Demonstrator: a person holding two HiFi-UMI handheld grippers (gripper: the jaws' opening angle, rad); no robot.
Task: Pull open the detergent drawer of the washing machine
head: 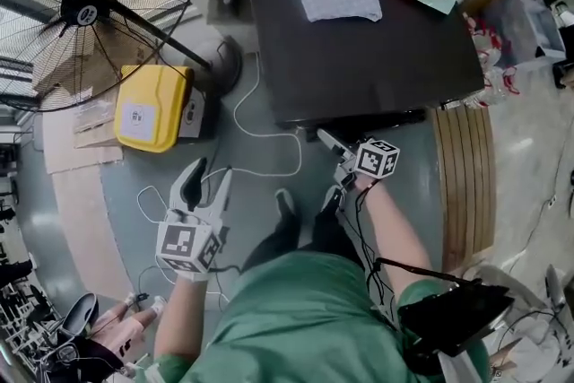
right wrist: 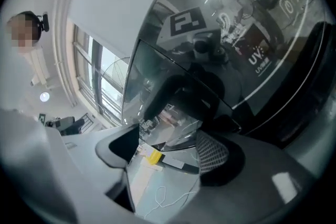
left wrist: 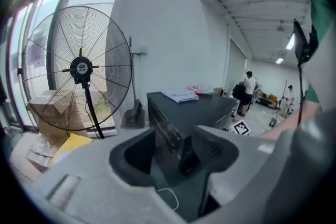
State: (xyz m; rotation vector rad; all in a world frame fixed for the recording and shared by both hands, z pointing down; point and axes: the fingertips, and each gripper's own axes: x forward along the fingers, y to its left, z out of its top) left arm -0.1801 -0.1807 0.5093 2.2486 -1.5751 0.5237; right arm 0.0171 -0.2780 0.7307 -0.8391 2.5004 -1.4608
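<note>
Green fabric top [head: 296, 318] fills the lower frame. Grey plastic left hand-held gripper [head: 204, 184], lower left: jaws wide, empty. Right hand-held gripper [head: 336, 155], centre: jaws wide, nothing clamped, close to the glossy black box-shaped washing machine [head: 359, 49] front. Detergent drawer: front hidden under the flat top, and close up only a curved reflective panel shows, so I can't pick it out.

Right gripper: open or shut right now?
Open. The right gripper shows its jaws wide apart in its own view, pads pressing on nothing, close to the washer front.
</note>
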